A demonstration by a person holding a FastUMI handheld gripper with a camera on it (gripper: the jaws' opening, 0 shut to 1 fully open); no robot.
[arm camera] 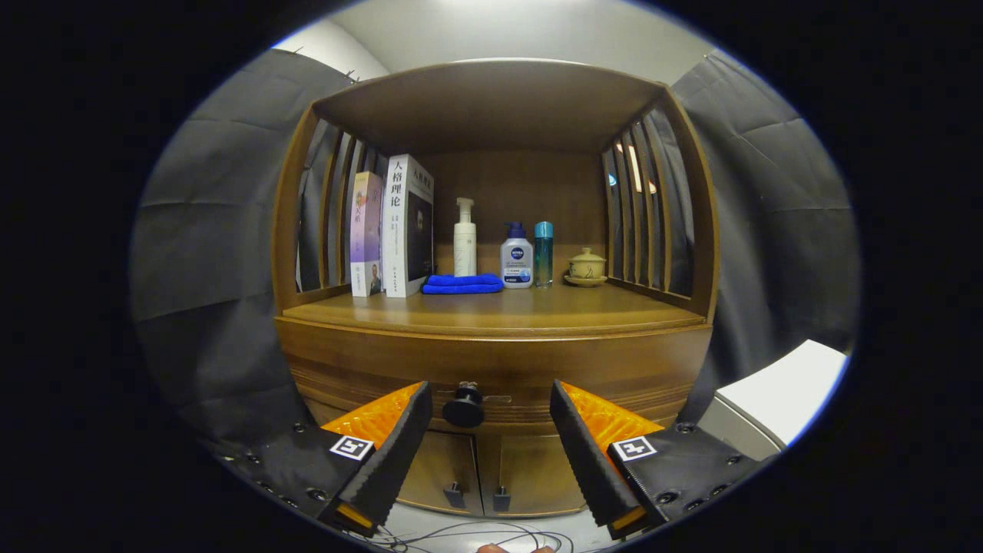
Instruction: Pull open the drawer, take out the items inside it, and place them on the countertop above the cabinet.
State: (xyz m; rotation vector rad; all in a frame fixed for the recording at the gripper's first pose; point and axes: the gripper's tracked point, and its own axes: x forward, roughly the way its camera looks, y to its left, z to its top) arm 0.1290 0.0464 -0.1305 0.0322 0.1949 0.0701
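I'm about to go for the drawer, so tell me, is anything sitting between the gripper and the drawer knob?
Nothing visible blocks it. The gripper is open, and the dark drawer knob sits just ahead in the gap between its fingers, nearer one finger than the other. The drawer front is shut and bare around the knob.

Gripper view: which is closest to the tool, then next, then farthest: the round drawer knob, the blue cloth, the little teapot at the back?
The tool is open.
1. Drawer knob: just ahead, between the fingers, nearer the left one.
2. Blue cloth: folded on the countertop, beyond the knob.
3. Little teapot: deepest on the shelf, right side.
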